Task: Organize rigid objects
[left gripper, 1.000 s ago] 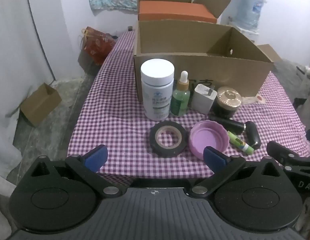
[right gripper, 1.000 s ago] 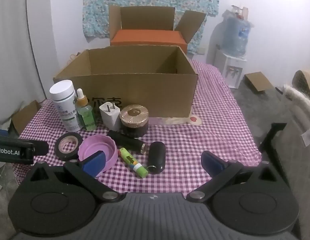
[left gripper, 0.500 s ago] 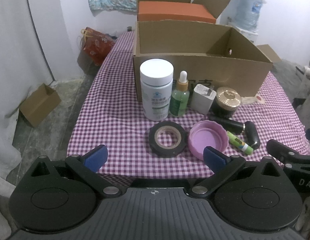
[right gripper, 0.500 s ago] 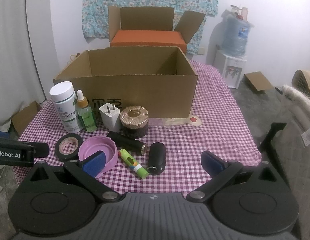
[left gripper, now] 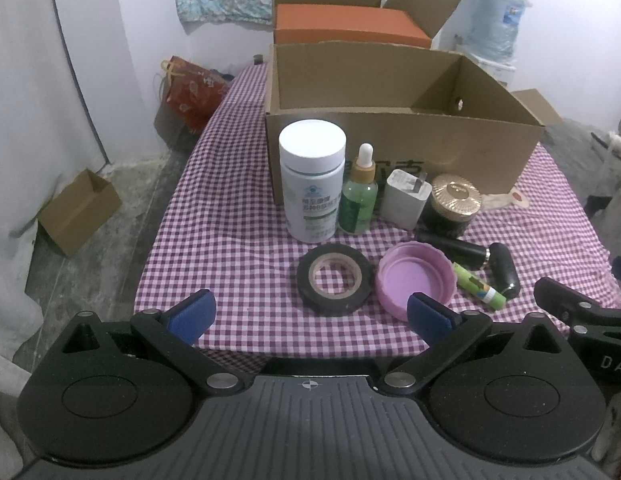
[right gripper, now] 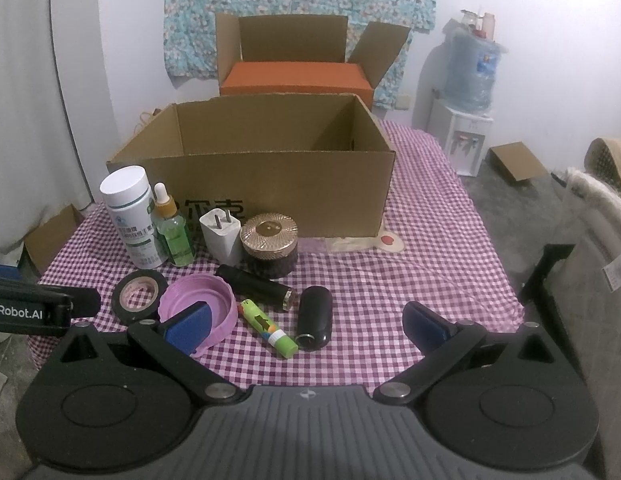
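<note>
Rigid objects, assorted, grouped on a purple-checked tablecloth (left gripper: 238, 240) in front of an open cardboard box (left gripper: 450, 152).

Left gripper (left gripper: 310, 316): fingers spread wide apart, nothing between them, held at the near table edge. Right gripper (right gripper: 304, 326): fingers likewise spread wide, nothing held, at the near table edge; its left blue pad (right gripper: 188, 326) overlaps the pink lid in view, though contact cannot be judged.

Front row, nearest the grippers:
- black tape roll (left gripper: 334, 278), lying flat;
- pink lid (left gripper: 416, 280), lying open side up, just beside the tape;
- green glue stick (right gripper: 268, 328), lying on its side, between the lid and the black capsule;
- black capsule-shaped case (right gripper: 315, 316), lying down;
- black tube (right gripper: 256, 288), lying on its side behind the glue stick.

Back row, upright, close against the box front:
- white supplement bottle (left gripper: 312, 180), at the left end;
- green dropper bottle (left gripper: 358, 196), touching or just beside the white bottle;
- white charger plug (left gripper: 406, 198), prongs up;
- dark jar with gold lid (left gripper: 452, 206), at the right end.

Box: interior seen only in part, no contents visible there.

Beyond: second carton with orange box (right gripper: 298, 76) inside, water dispenser (right gripper: 466, 120) at right, small carton (left gripper: 78, 210) on the floor at left.
</note>
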### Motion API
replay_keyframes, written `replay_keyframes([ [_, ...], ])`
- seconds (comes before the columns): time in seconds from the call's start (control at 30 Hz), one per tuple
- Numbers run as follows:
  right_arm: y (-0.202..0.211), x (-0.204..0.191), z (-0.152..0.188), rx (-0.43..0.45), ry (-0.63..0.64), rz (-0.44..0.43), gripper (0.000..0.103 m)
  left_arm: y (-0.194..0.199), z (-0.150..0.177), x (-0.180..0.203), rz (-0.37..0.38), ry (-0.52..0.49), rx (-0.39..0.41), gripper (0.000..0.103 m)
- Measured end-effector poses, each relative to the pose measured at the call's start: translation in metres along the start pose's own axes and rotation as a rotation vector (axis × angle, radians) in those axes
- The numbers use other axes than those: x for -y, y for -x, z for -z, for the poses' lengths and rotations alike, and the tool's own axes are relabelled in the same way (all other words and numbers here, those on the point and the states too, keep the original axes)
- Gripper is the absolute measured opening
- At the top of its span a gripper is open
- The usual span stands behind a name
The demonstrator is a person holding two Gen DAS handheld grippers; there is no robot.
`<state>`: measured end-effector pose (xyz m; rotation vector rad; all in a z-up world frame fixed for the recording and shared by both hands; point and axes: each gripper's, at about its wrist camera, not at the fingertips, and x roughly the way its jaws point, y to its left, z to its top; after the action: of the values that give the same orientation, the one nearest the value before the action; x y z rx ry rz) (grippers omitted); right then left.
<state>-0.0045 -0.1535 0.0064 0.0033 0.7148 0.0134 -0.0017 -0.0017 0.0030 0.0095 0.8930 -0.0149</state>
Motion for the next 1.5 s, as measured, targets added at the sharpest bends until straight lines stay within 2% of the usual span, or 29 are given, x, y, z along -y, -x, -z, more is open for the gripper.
replay_keyframes([
  [1.33,-0.0019,-0.0034,-0.0007,0.005,0.004,-0.004,0.103,-0.0084,0.0052,-0.0022,0.0,-0.003,-0.008,0.102],
  [1.5,-0.0042,-0.0024,-0.0012,0.005,0.0,-0.011,0.103,-0.0084,0.0061,0.0002,0.005,-0.031,0.014,0.102],
])
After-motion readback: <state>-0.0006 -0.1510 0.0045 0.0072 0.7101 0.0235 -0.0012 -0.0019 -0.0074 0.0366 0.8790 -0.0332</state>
